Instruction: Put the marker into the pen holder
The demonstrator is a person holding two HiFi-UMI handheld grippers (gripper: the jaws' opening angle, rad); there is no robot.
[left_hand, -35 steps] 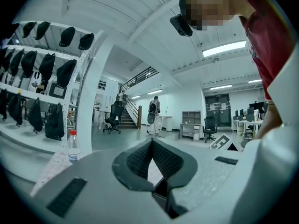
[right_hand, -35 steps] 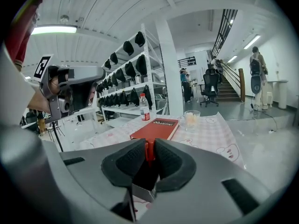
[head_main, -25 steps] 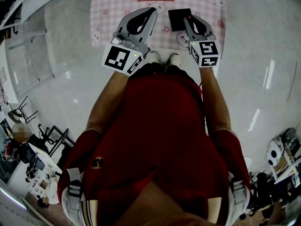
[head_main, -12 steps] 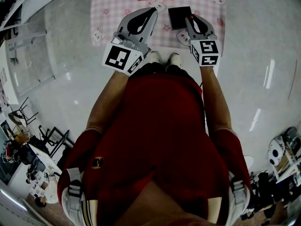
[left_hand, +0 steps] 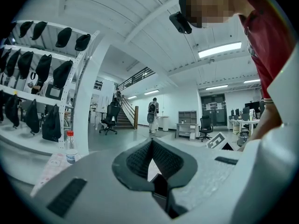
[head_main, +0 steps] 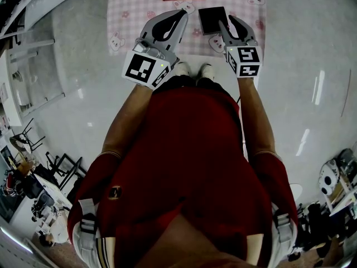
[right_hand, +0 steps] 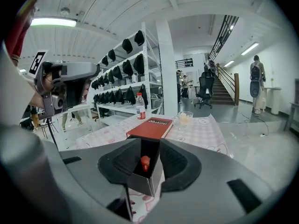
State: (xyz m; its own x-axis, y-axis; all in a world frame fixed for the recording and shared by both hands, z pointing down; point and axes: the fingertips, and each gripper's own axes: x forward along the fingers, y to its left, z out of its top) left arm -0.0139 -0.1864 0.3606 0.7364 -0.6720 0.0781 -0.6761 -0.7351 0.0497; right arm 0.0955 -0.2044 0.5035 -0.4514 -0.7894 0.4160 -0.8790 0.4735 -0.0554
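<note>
Currently, the right gripper (right_hand: 150,146) has its fingers spread, and they have just been opening. Between them, with neither pad pressing on it, stands the dark square pen holder (right_hand: 148,183), low centre in the right gripper view. The marker (right_hand: 145,162) sits inside it, with only its red end showing in the holder's mouth.

In the head view the holder is at upper centre on the pink checked worktop (head_main: 128,15), right at the right gripper's tips.

The left gripper (left_hand: 151,143) has its fingertips pressed together with nothing between them. In the head view it sits upper centre-left, apart from the holder and taking no part.

Beyond the holder lies a red book (right_hand: 150,127). Farther back on the cloth are a clear cup (right_hand: 185,119) and a bottle (right_hand: 140,107), with racks of dark items behind them.

Progress, as judged: the marker is in the holder and released, so the placing looks done. What seems left is to draw the right gripper back without knocking the holder, which stands close between the fingers.
</note>
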